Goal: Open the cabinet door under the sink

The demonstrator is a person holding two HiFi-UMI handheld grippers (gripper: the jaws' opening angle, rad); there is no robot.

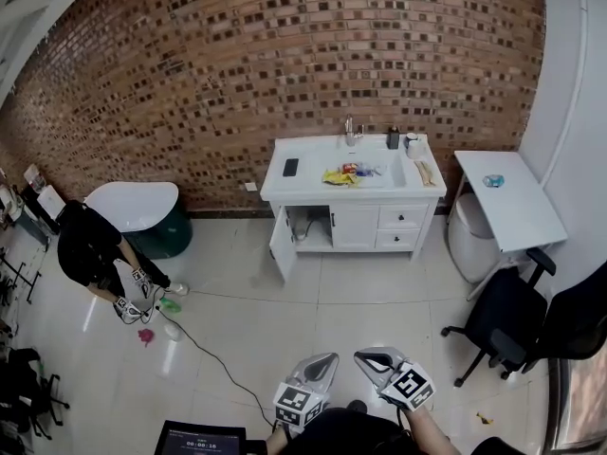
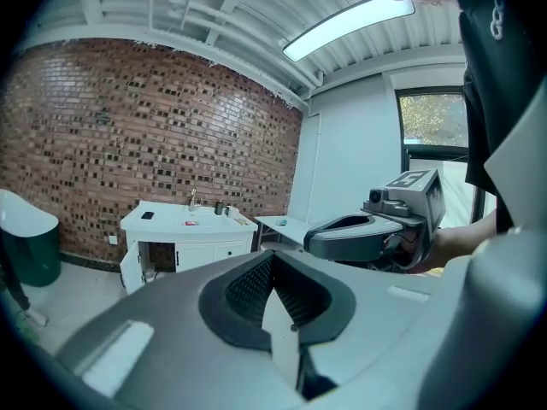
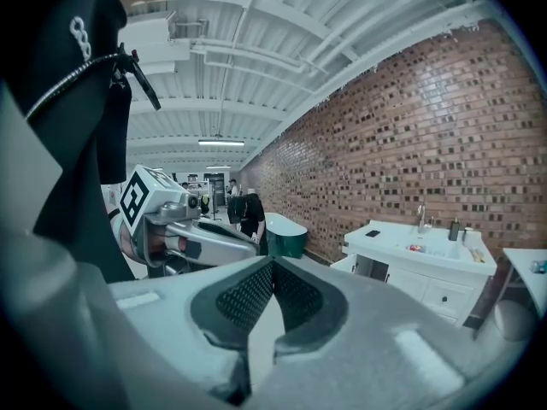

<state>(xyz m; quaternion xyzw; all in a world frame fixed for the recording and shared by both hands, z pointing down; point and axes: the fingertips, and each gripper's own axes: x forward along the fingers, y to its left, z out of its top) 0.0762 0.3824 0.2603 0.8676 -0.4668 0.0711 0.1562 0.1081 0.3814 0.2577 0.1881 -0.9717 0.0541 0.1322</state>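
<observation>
Walking over, we could catch a foot on the cable (image 1: 211, 356) that trails across the floor (image 1: 379, 301) near us on the way to the cabinet (image 1: 353, 227), which stands well apart at the floor's far edge against the wall (image 1: 285, 64), its left door (image 1: 282, 245) under the sink (image 1: 379, 171) seemingly swung out already. Both left gripper (image 1: 325, 361) and right gripper (image 1: 368, 358) are empty with jaws pressed together, so unless we spread them they would only knock the door's edge, or we might tug the drawers (image 1: 400, 227) at the cabinet's right end instead
</observation>
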